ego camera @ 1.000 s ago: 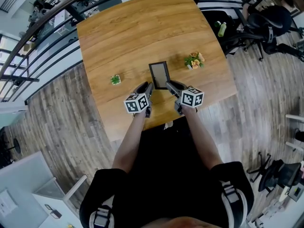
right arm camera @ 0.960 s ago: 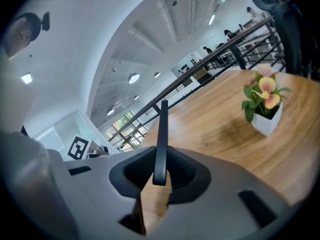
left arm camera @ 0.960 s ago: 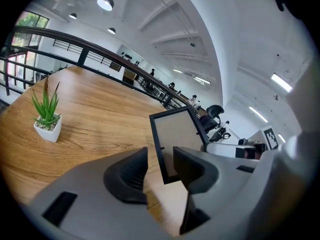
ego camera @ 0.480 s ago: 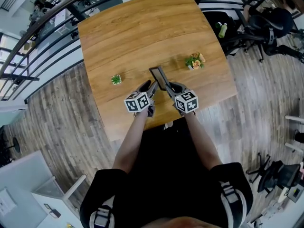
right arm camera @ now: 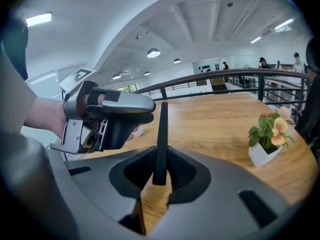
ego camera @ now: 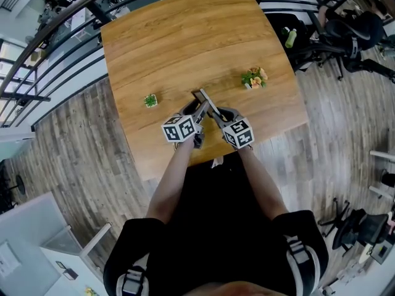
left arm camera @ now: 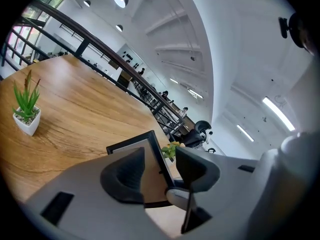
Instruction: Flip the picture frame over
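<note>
Pinching the picture frame (right arm camera: 161, 129) by its edge, the right gripper (right arm camera: 160, 170) held it; the left gripper (left arm camera: 159, 166) had just been opening its jaws, which stood spread with the frame between them.

Right gripper (right arm camera: 160, 173) jaws clamp the edge-on, upright black picture frame (right arm camera: 161, 134). Left gripper (right arm camera: 135, 111) in a hand (right arm camera: 46, 116) just left. Potted flowers (right arm camera: 267, 140) on the wooden table (right arm camera: 215, 116), right.

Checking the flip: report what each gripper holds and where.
The right gripper pinches the picture frame by its near edge. The left gripper holds nothing: its jaws have just been opening, the frame unpressed between them.
</note>
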`<state>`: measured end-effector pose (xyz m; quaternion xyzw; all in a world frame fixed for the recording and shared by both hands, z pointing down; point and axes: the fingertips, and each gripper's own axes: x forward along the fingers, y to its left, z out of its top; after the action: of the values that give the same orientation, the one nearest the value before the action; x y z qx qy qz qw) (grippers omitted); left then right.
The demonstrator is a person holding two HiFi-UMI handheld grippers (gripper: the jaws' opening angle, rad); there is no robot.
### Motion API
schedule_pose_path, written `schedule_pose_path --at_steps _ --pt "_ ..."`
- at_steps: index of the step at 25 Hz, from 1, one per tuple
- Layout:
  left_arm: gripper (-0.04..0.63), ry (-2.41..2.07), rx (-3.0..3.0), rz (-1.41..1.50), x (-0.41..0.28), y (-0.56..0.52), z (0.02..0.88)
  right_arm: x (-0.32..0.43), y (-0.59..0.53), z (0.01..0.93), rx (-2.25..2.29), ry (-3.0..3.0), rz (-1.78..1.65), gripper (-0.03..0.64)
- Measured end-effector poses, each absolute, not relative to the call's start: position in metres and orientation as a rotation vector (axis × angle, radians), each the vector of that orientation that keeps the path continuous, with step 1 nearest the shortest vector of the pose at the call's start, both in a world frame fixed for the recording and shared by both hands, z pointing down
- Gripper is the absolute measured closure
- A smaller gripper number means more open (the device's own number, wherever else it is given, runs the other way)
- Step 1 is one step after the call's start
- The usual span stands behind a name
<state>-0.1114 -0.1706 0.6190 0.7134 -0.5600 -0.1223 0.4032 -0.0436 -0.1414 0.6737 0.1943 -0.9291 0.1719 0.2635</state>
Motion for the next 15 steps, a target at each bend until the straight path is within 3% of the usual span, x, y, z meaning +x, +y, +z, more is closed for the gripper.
schedule_pose_path --at_steps 15 --pt "0.396 -1.385 1.789 -0.292 -0.098 -0.181 0.616 -0.052 -0.14 0.642 0.539 -2.606 0.159 0.54"
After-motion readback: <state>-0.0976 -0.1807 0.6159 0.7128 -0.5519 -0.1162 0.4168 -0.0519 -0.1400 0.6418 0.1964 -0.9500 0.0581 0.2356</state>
